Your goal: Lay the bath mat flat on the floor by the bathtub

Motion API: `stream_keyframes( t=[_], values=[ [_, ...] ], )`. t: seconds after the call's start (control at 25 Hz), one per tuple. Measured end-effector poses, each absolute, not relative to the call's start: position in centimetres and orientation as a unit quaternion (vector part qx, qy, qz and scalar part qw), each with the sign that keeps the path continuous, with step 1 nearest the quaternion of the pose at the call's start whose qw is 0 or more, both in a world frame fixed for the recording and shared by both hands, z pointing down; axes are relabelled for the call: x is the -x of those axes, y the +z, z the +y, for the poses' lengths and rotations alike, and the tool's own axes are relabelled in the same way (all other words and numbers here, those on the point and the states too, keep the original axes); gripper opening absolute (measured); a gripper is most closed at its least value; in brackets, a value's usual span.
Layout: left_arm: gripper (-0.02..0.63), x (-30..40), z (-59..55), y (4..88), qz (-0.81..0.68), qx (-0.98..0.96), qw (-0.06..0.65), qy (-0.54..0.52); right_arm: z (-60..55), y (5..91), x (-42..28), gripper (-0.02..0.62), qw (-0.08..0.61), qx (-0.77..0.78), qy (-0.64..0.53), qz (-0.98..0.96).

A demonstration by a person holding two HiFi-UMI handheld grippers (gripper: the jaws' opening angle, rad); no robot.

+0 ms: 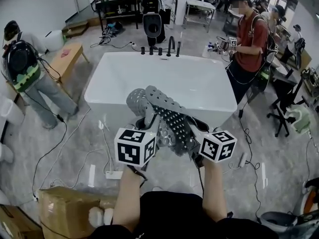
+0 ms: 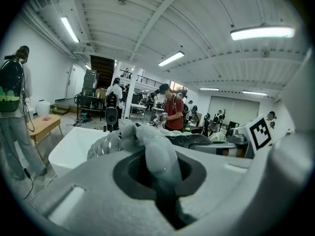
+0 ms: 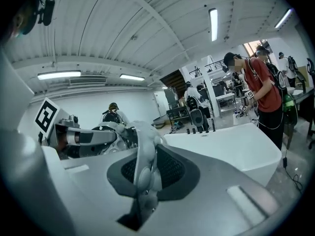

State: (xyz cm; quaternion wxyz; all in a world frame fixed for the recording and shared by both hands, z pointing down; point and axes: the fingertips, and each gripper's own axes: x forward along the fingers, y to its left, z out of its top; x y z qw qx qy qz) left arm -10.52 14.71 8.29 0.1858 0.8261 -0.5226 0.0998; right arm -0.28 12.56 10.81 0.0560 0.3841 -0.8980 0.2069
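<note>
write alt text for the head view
Seen from above, the left gripper and the right gripper each clamp an edge of a crumpled grey mat, holding it off the floor in front of a white bathtub. A person in red stands beside the tub.

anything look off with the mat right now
The grey perforated rubber bath mat hangs crumpled and folded over itself, pinched between the left gripper and right gripper above the floor before the white bathtub, not flat.

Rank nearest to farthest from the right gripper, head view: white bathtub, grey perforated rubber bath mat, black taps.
1. grey perforated rubber bath mat: clamped in the right gripper.
2. white bathtub: just ahead.
3. black taps: on the tub's far rim.
</note>
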Motion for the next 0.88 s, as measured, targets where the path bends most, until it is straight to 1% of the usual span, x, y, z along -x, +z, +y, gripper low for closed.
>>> stream_keyframes(
  t=[0.4,0.88],
  values=[
    [0.021,11.9,13.1,8.8,-0.507,-0.835,0.195,0.089,10.8,11.2,2.4,0.026,0.062,-0.390,0.200,-0.897],
    [0.021,10.5,8.9,7.6,-0.528,-0.822,0.179,0.113,6.3,10.8,1.6,0.026,0.050,-0.361,0.210,-0.907]
  ],
)
